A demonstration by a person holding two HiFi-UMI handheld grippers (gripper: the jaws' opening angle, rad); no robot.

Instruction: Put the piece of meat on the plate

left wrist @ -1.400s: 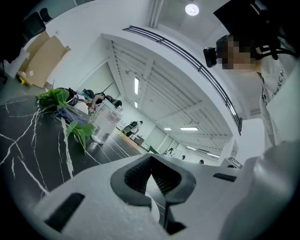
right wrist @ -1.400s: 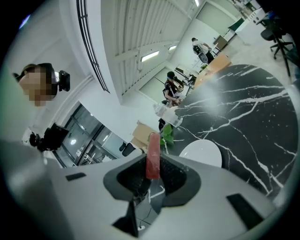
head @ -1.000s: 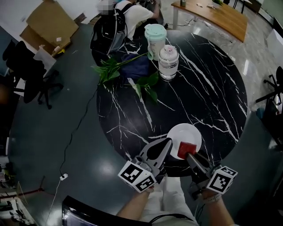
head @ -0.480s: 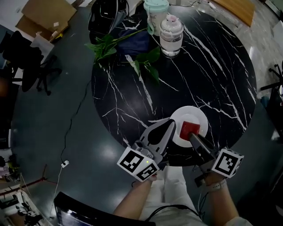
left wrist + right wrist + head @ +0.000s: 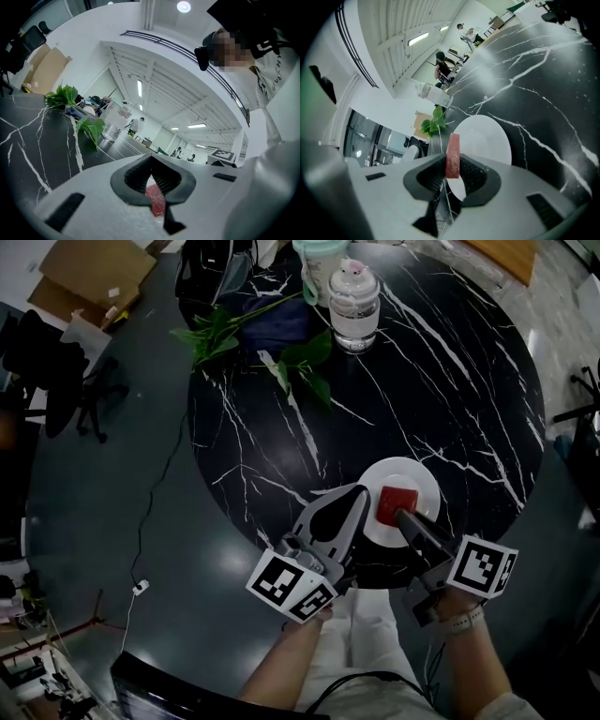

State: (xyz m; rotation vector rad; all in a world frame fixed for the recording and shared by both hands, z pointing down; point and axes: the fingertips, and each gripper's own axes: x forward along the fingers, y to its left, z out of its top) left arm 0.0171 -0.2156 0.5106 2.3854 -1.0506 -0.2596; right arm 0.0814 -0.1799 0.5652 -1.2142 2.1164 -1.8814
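A white plate [image 5: 414, 476] sits near the front edge of the round black marble table [image 5: 450, 381]. My right gripper [image 5: 399, 516] is shut on the piece of meat [image 5: 397, 502], a flat red slab. It holds the meat over the plate's near half. In the right gripper view the meat [image 5: 453, 149] stands edge-on between the pads, with the plate [image 5: 487, 138] beyond it. My left gripper [image 5: 359, 495] rests beside the plate's left rim, its jaws shut on nothing. In the left gripper view the meat [image 5: 156, 200] shows past the closed tips.
A clear lidded jar [image 5: 354, 298], a mint cup [image 5: 319, 257], a leafy branch [image 5: 230, 329] and a dark blue cloth [image 5: 274, 317] occupy the table's far side. On the floor to the left are an office chair [image 5: 56, 371] and cardboard boxes [image 5: 89, 273].
My right gripper has sunk a little with the meat, closer over the plate. The left gripper has kept its place beside the plate.
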